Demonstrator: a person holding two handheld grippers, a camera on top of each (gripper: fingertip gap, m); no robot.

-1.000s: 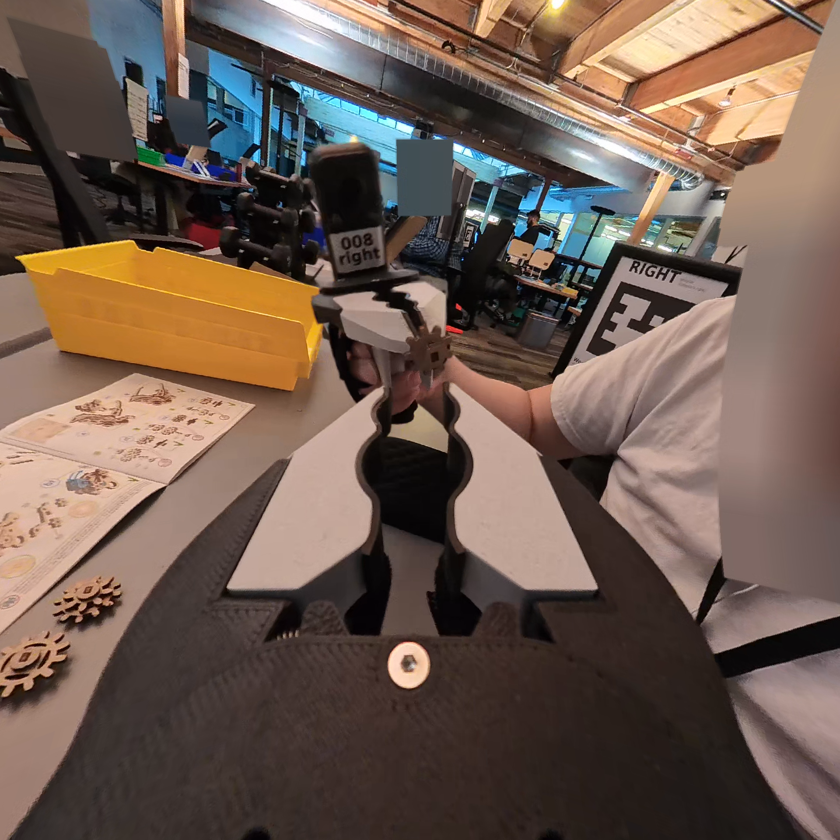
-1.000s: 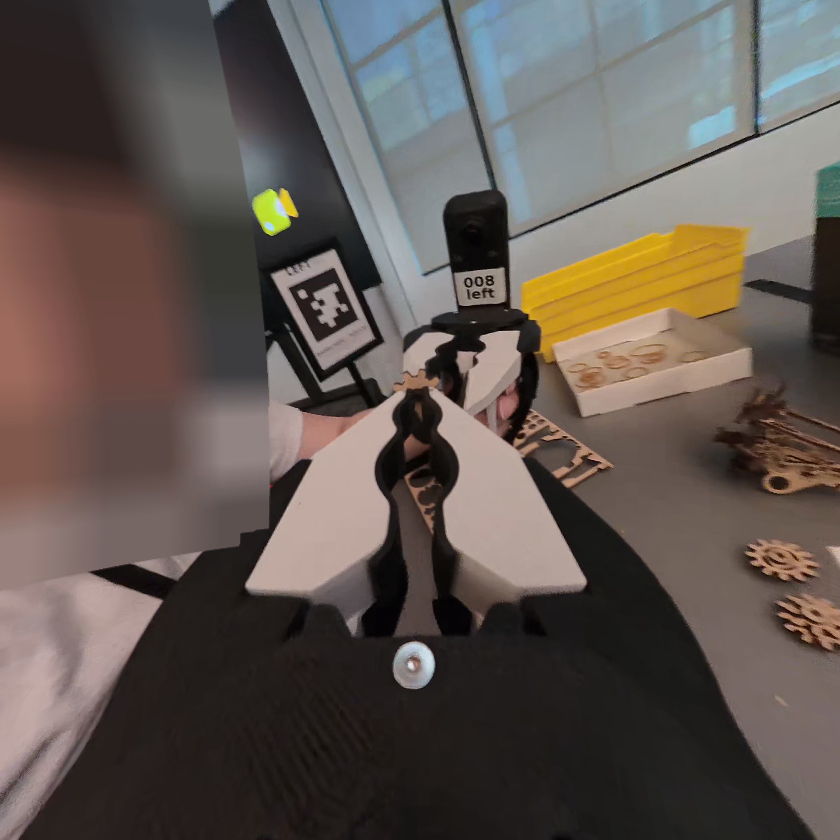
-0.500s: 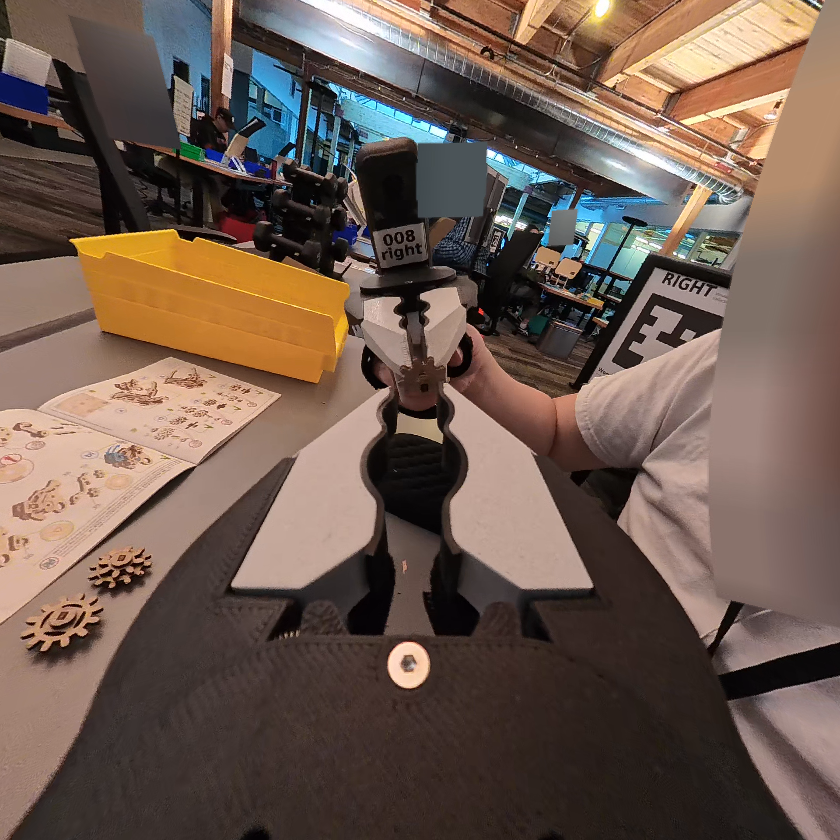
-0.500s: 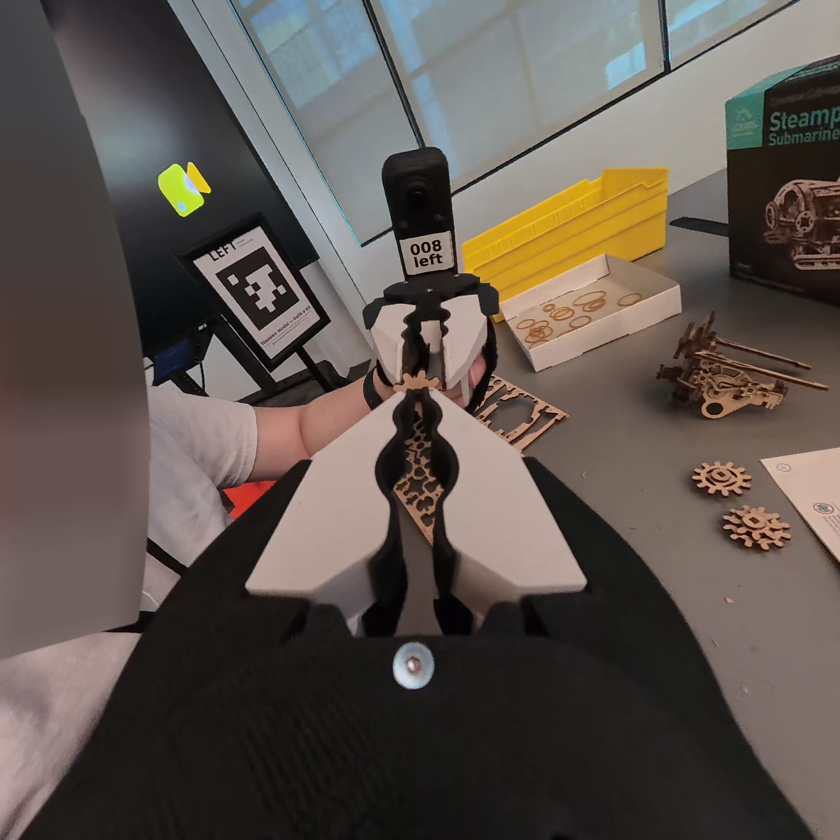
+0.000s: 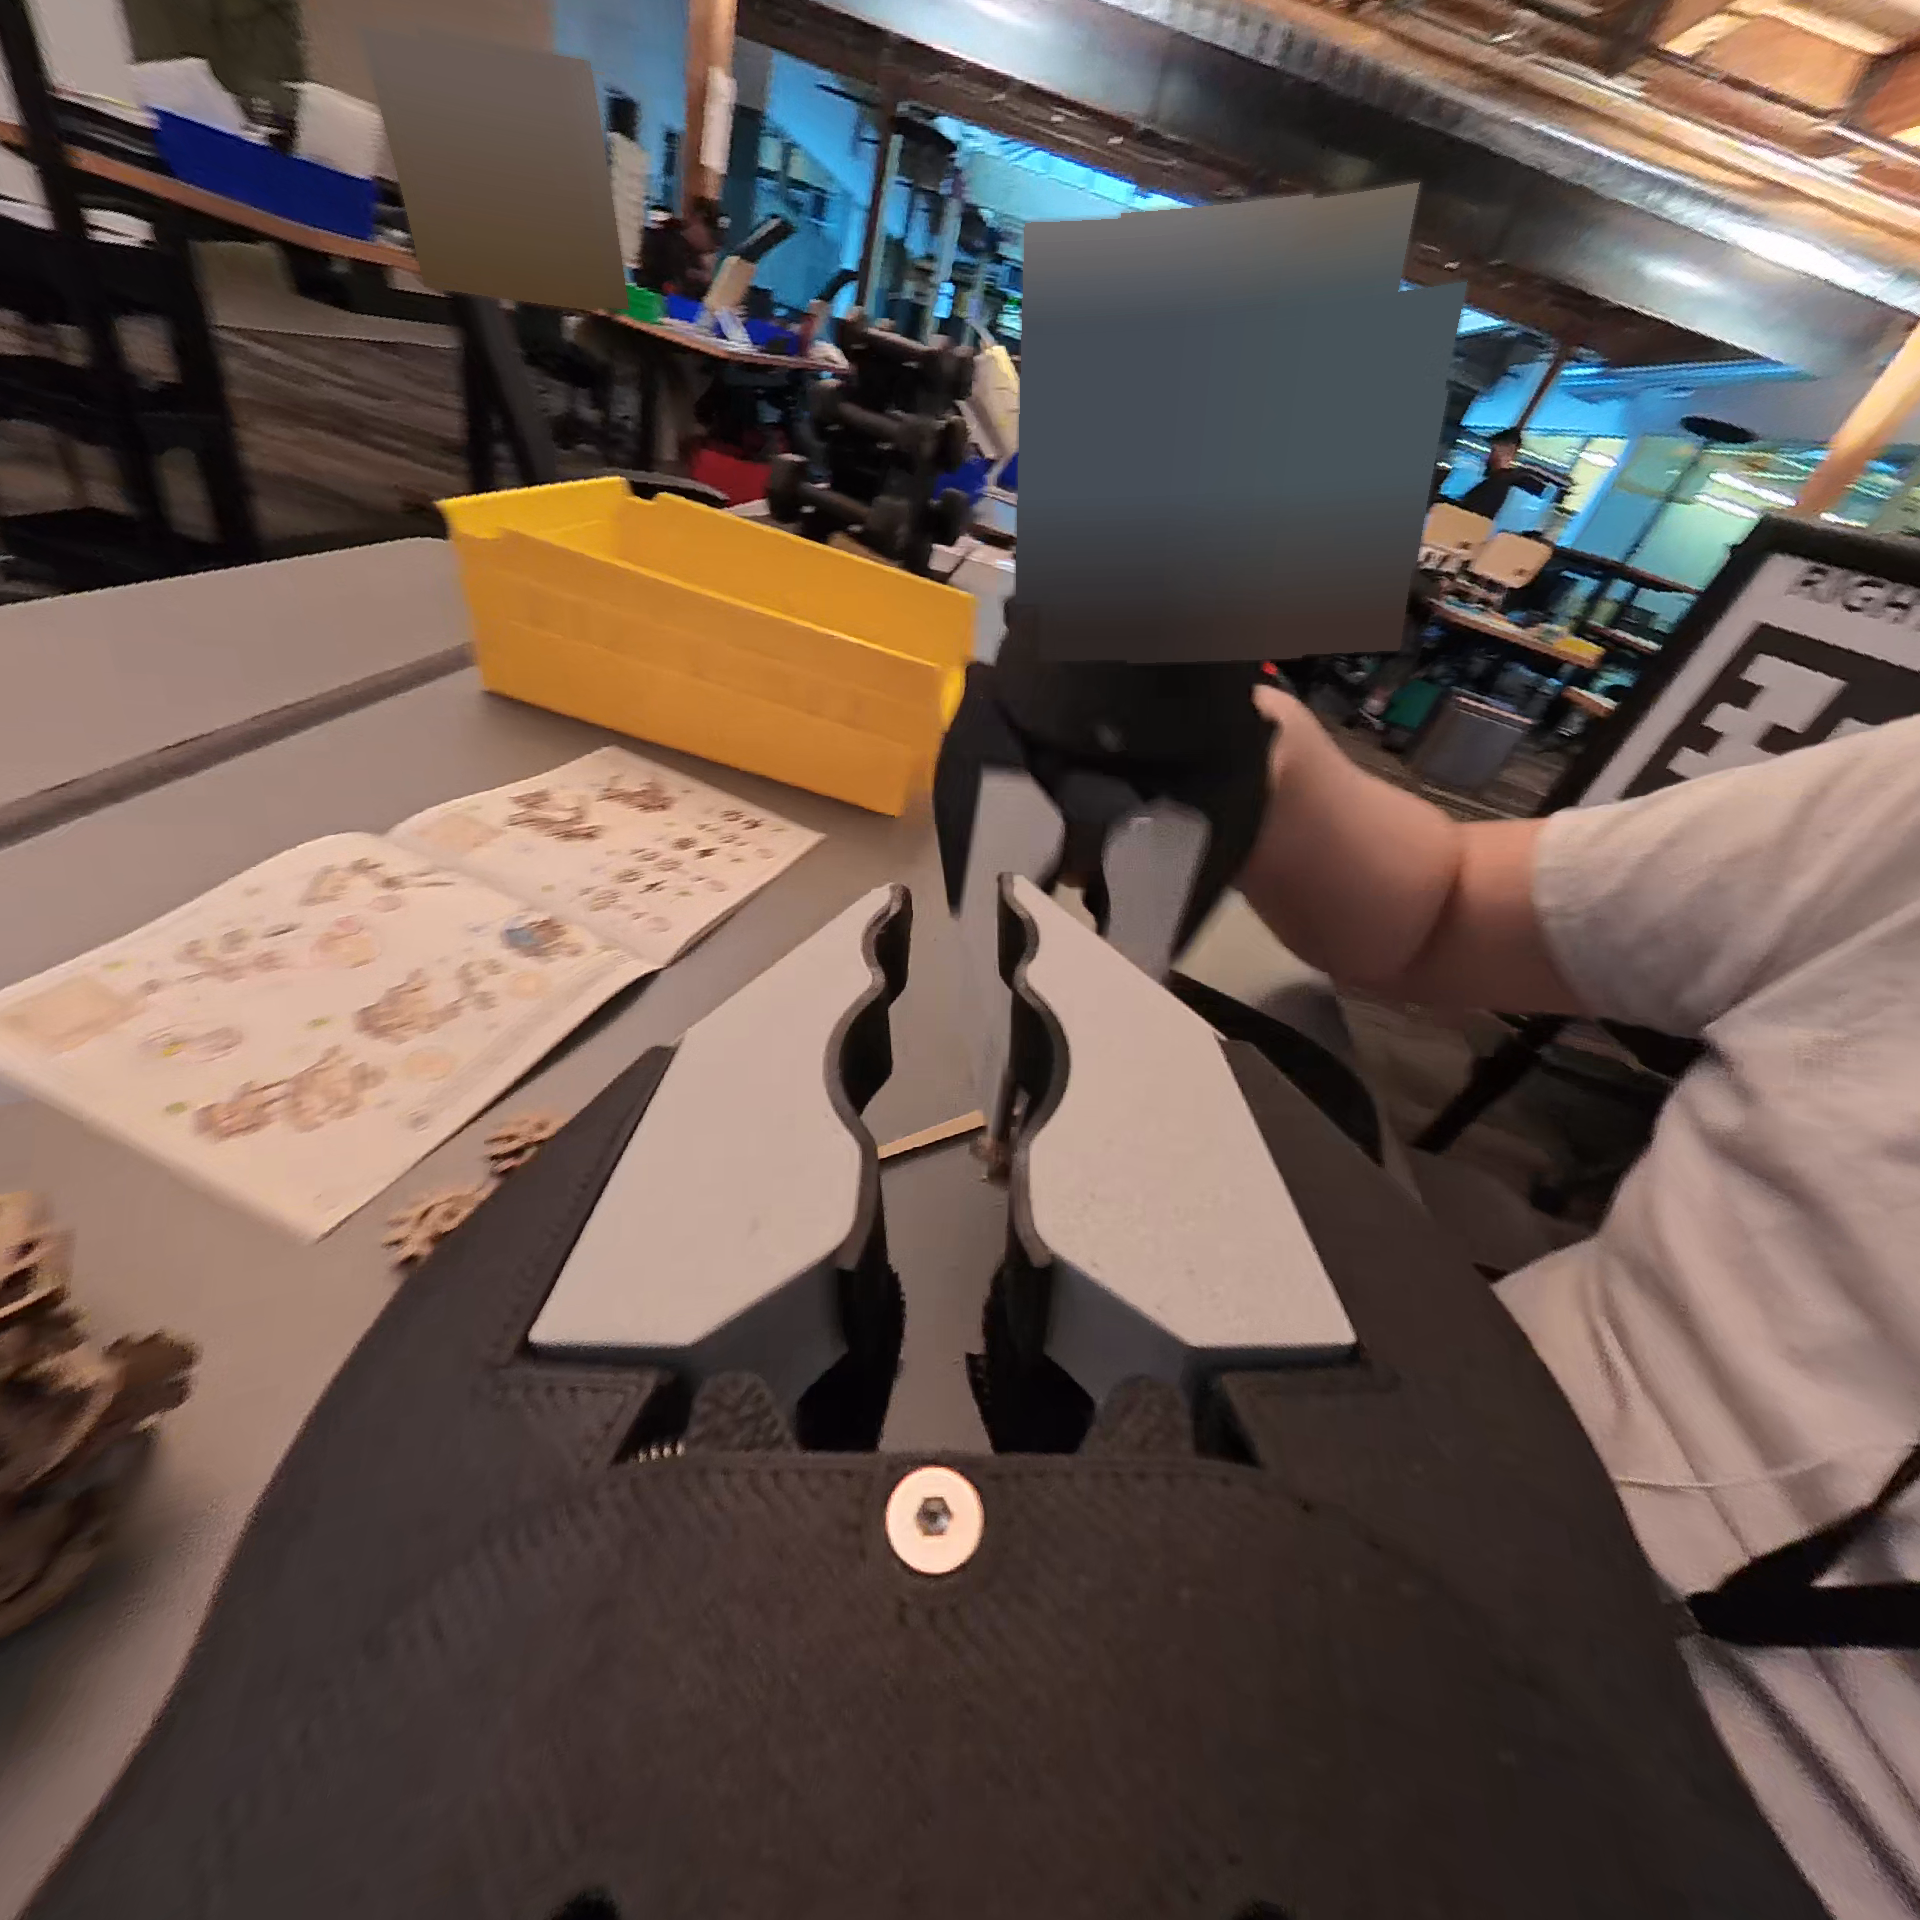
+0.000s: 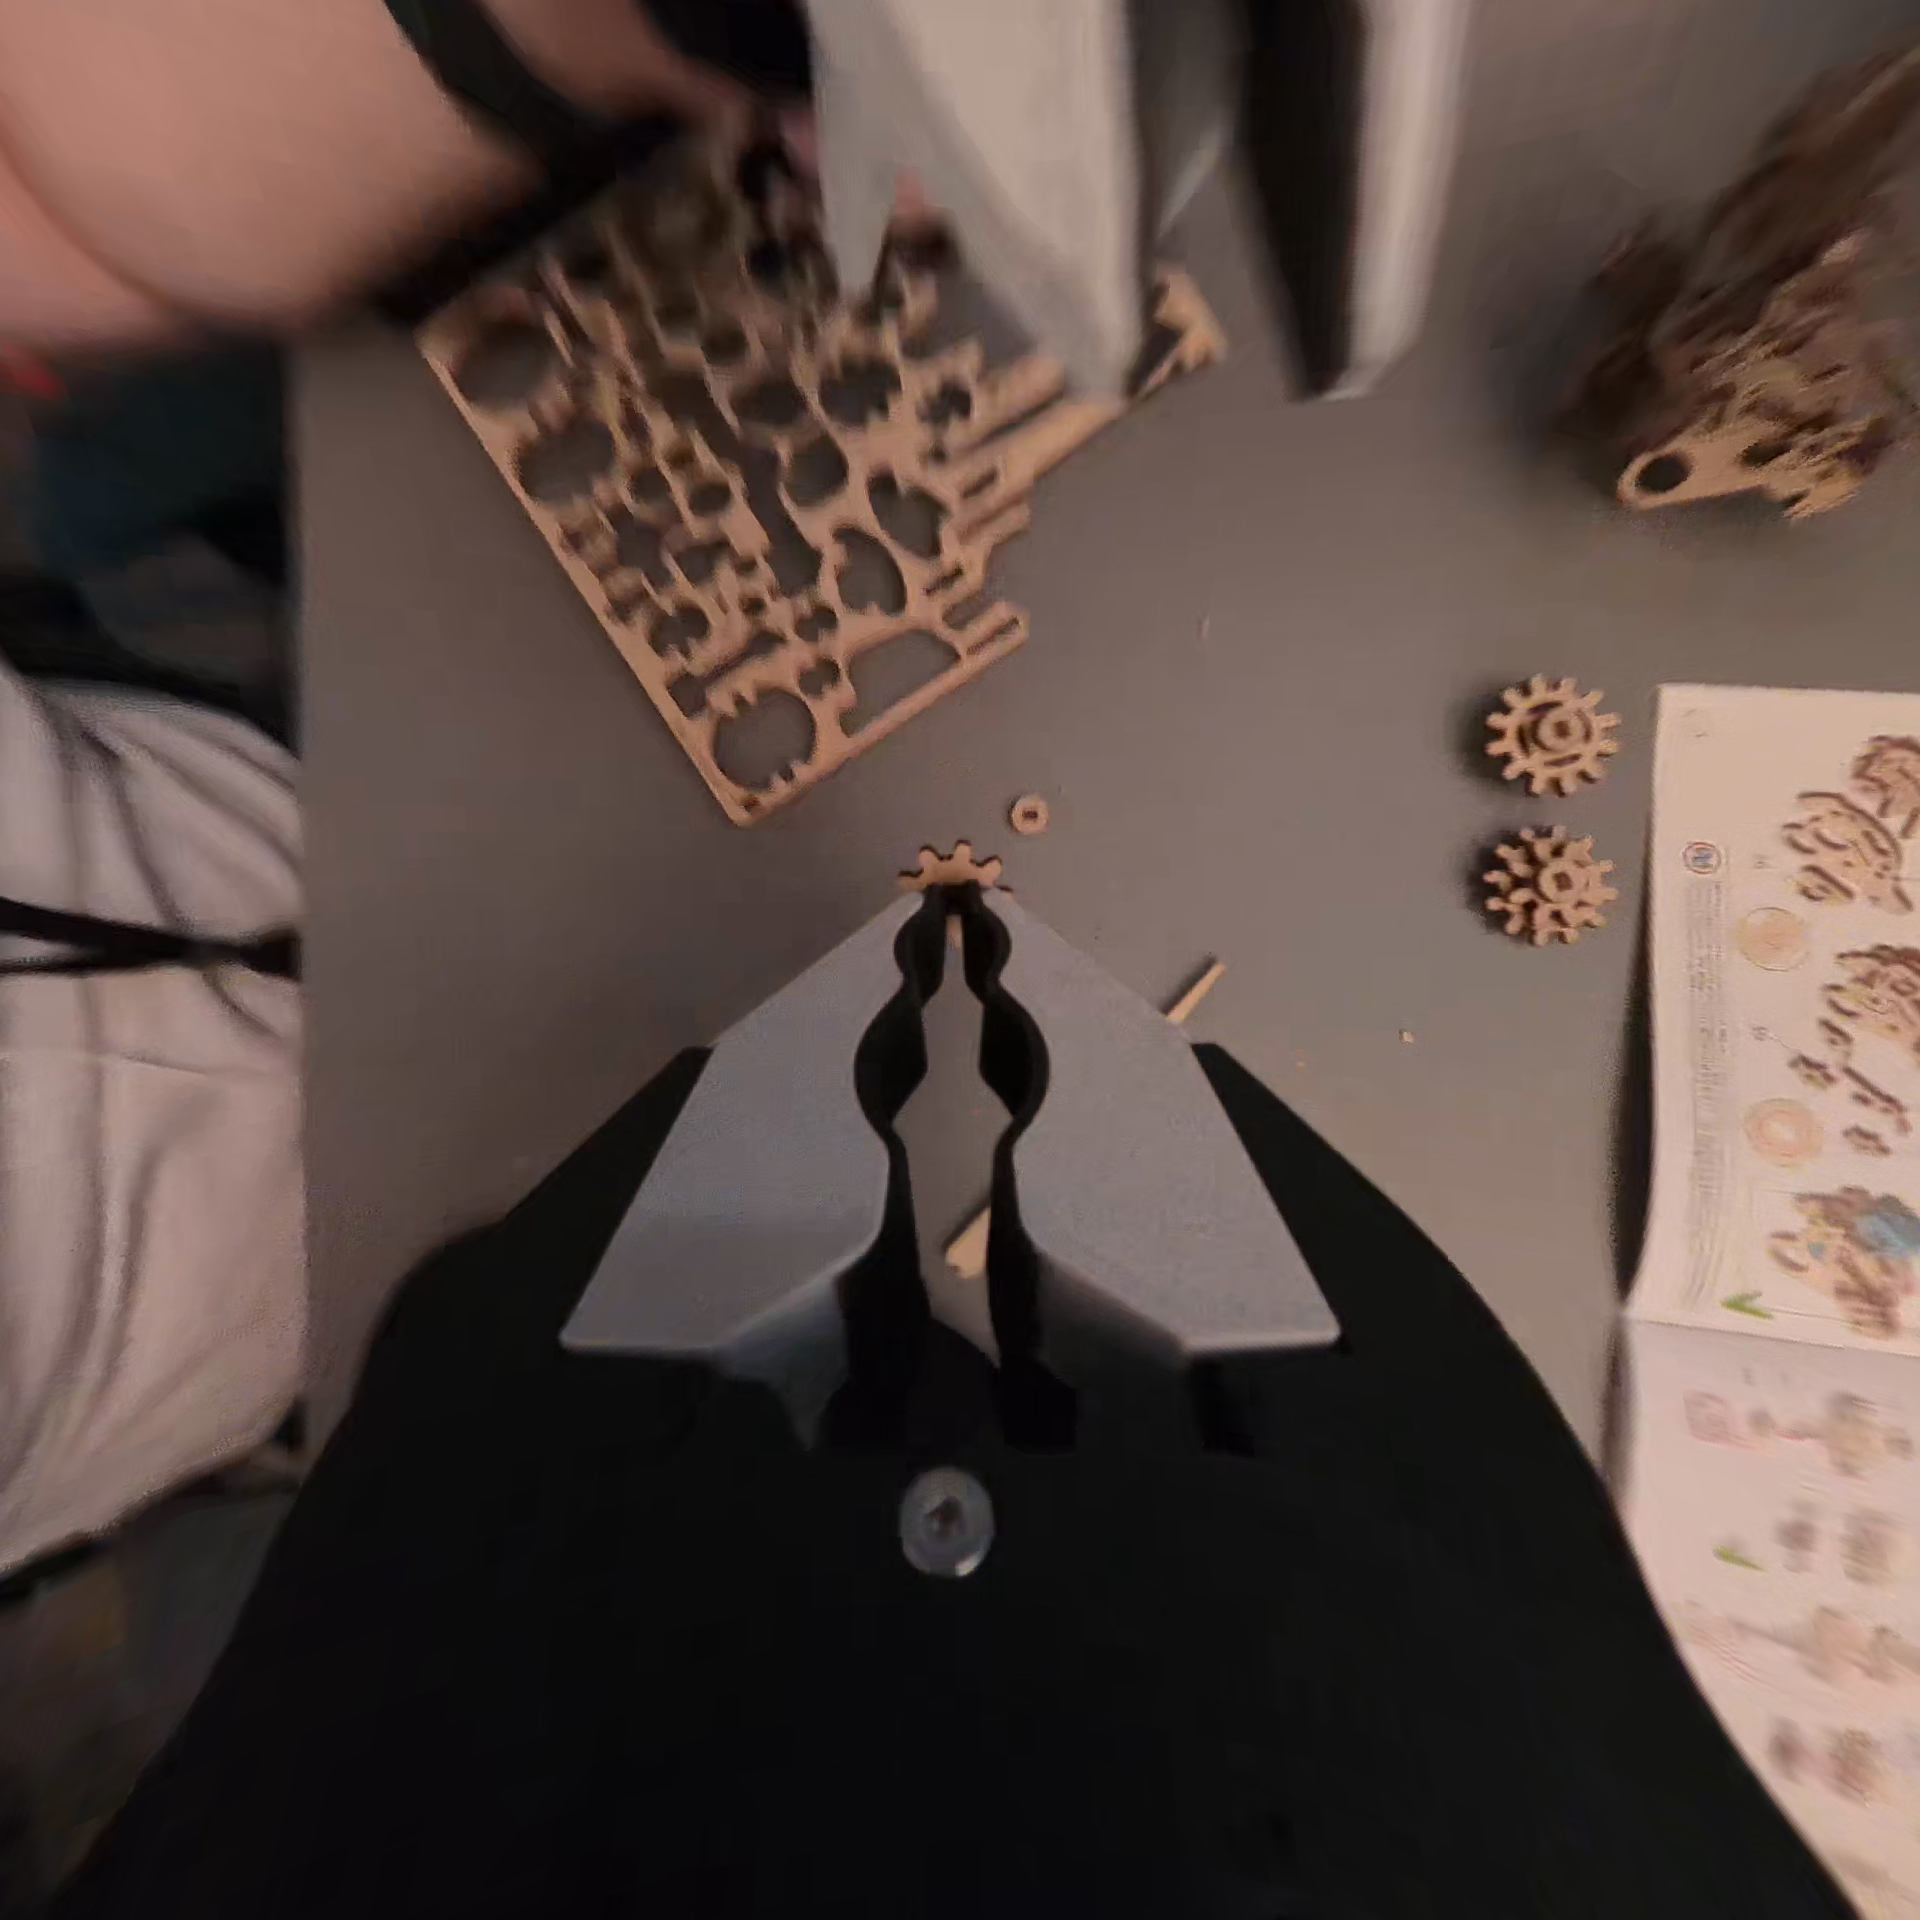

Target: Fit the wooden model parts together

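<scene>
My right gripper [image 6: 958,902] points down at the grey table [image 6: 1247,582] and is shut on a small wooden gear [image 6: 961,868], which sticks out past its tips. A tiny wooden ring [image 6: 1029,814] lies just beyond the gear, and a thin stick [image 6: 1195,997] lies beside my right finger. My left gripper [image 5: 951,906] is open and empty, held low over the table. Its blurred grey fingers [image 6: 977,187] show at the top of the right wrist view. The right gripper's black body [image 5: 1122,717] hangs just ahead of it, held by a hand.
A cut-out wooden sheet [image 6: 748,499] lies at the left. Two larger gears [image 6: 1550,735] [image 6: 1548,885] lie next to an open instruction booklet [image 6: 1787,1039]. A part-built wooden model [image 6: 1766,353] stands far right. A yellow bin [image 5: 707,644] stands behind the booklet [image 5: 364,966]. Some 10 centimetres of space lies between my two pairs of fingers.
My right gripper has swung from facing the left gripper in the air to pointing down at the table, still holding the gear. My left gripper has dropped lower and turned left.
</scene>
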